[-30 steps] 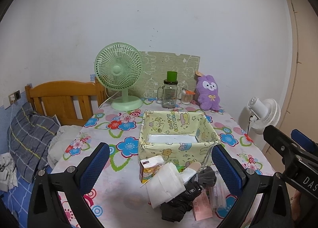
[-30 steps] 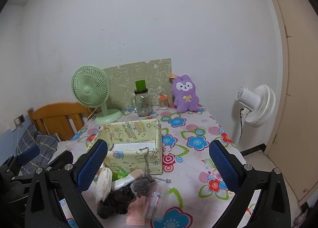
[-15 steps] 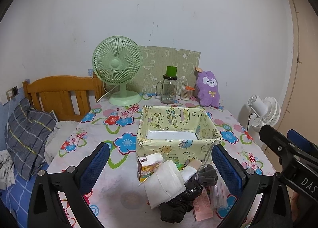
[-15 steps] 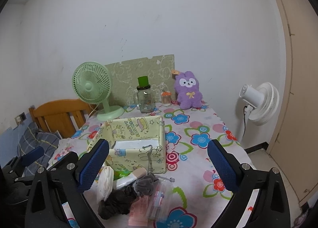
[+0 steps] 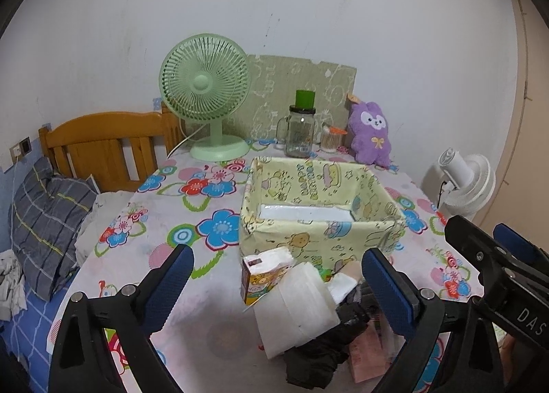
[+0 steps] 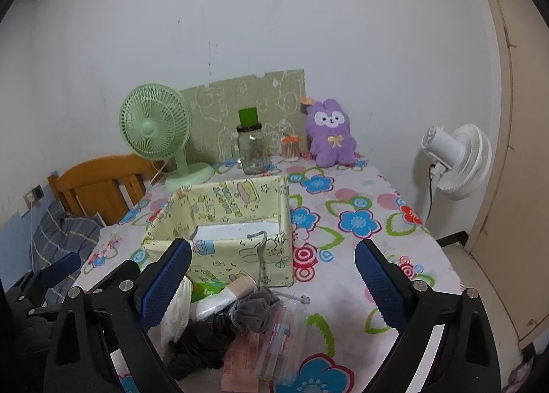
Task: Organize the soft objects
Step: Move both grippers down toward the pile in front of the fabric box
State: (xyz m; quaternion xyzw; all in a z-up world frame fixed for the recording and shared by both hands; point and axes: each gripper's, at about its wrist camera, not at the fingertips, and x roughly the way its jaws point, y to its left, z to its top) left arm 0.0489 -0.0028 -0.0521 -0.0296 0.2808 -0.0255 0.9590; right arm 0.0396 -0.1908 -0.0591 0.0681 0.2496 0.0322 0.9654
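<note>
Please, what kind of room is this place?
Probably a home bedroom: a wooden bed headboard with a plaid pillow stands beside a flowered table, and a purple plush bunny sits near a green desk fan.

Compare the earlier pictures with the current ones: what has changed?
Both claws, left and right, have eased forward toward the fabric storage box, open and empty. Nothing was grasped or released. The pile of soft items and the purple plush stayed put.

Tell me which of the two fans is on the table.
The green fan, standing at the table's back left by the wall. The white fan stands off the table, past its right edge.
</note>
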